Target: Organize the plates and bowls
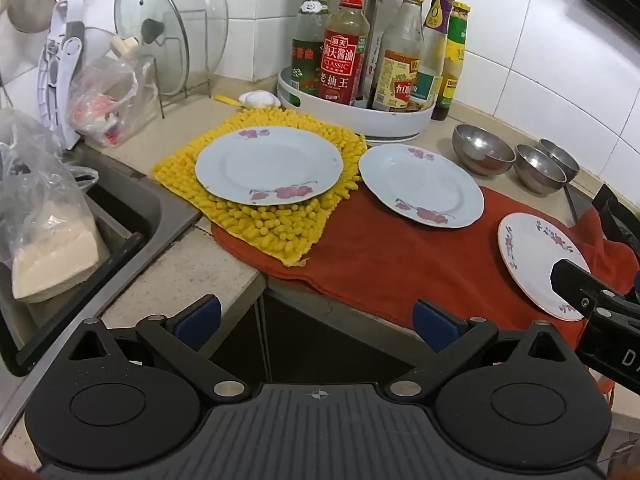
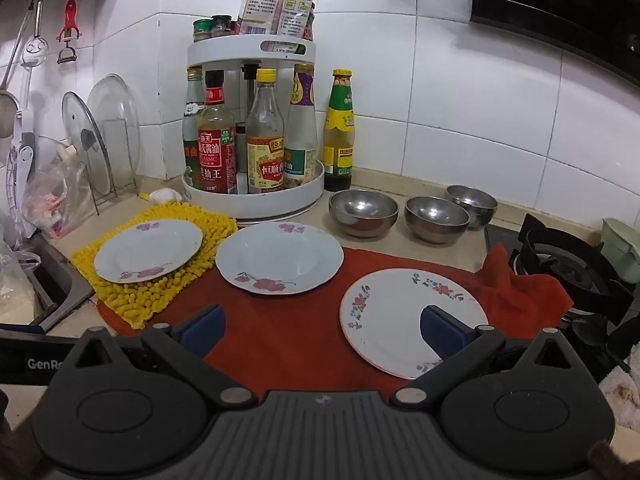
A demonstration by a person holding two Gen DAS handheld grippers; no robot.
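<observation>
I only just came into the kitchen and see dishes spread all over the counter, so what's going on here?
A person holds a gripper in each hand over the counter; both the left gripper and the right gripper are open and empty. Nothing has been stacked yet. One plate lies on the yellow mat, a second plate and a third plate lie on the red cloth, and three steel bowls stand apart behind them, near the stove.

Right tool (image 1: 580,276) covers plate (image 1: 532,256) edge; sink (image 1: 120,216) cut off.
</observation>
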